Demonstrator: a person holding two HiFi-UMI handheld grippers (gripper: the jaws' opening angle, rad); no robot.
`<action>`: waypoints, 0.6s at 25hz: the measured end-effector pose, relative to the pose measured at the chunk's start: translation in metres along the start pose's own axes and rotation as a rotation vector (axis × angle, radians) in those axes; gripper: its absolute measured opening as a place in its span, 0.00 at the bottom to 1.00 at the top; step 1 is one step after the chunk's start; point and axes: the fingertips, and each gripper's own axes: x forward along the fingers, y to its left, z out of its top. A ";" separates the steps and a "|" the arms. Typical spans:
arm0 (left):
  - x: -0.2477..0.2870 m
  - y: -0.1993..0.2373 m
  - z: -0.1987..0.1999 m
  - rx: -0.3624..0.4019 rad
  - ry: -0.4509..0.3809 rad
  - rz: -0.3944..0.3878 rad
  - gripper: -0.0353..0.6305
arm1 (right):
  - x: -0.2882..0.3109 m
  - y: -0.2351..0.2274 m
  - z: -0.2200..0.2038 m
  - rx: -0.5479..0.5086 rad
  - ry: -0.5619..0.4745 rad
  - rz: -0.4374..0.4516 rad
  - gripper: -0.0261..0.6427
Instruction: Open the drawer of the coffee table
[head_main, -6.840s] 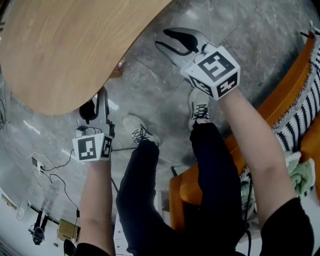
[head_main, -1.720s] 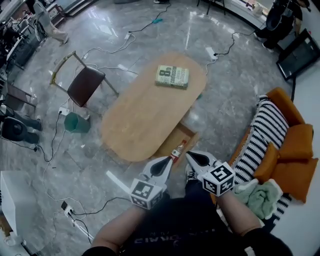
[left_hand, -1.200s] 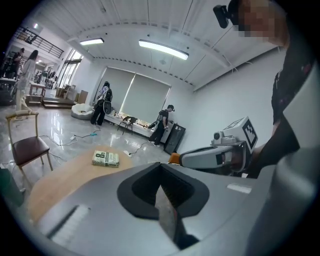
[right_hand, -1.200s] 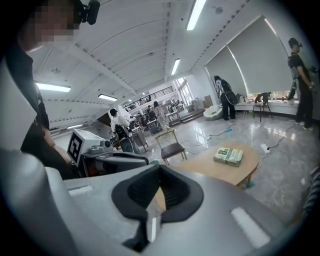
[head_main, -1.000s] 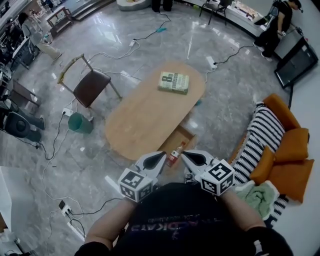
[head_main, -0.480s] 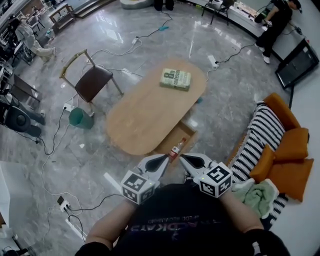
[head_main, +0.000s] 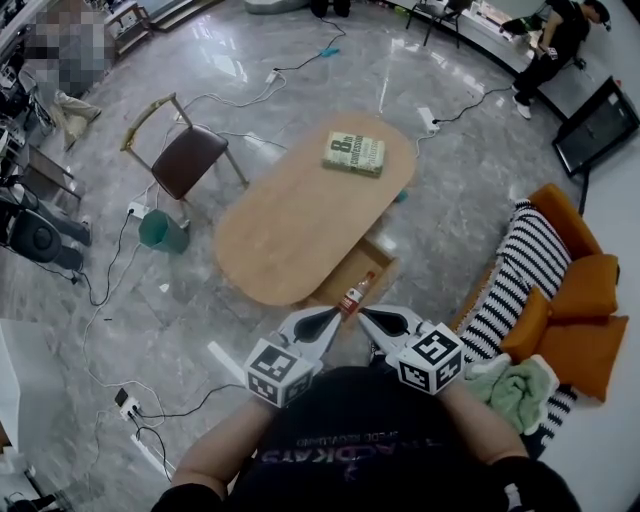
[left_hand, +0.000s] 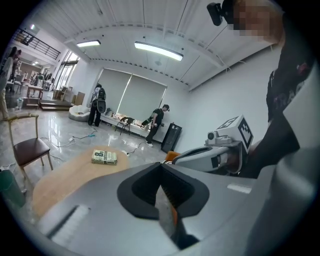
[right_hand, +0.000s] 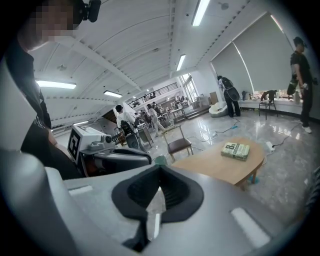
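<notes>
The oval wooden coffee table (head_main: 290, 225) stands on the grey floor ahead of me. Its drawer (head_main: 372, 272) is pulled out on the side nearest me, and a small bottle with a red label (head_main: 351, 296) shows at its near end. A book (head_main: 354, 153) lies on the far end of the tabletop. My left gripper (head_main: 334, 317) and right gripper (head_main: 363, 317) hover side by side in front of my body, short of the drawer. Both are shut with nothing in them. The left gripper view shows the shut jaws, the table (left_hand: 70, 175) and the book (left_hand: 104, 157).
A wooden chair (head_main: 185, 160) and a green bin (head_main: 162, 231) stand left of the table. An orange sofa (head_main: 585, 290) with a striped blanket (head_main: 520, 275) is at the right. Cables (head_main: 300, 60) run over the floor. People stand at the far wall.
Since the earliest frame the view has gone from close at the table's edge to high above it, and the drawer now stands out. Over the last second the two grippers only drifted a little.
</notes>
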 end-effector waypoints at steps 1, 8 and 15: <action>0.000 0.000 0.000 -0.001 -0.002 0.000 0.06 | 0.000 0.000 0.000 0.000 0.000 0.000 0.04; -0.002 -0.001 0.000 -0.012 -0.015 0.003 0.06 | -0.004 0.002 -0.002 -0.007 0.002 -0.003 0.04; -0.002 -0.006 0.000 -0.006 -0.019 0.003 0.06 | -0.007 0.004 -0.004 -0.010 0.000 0.001 0.04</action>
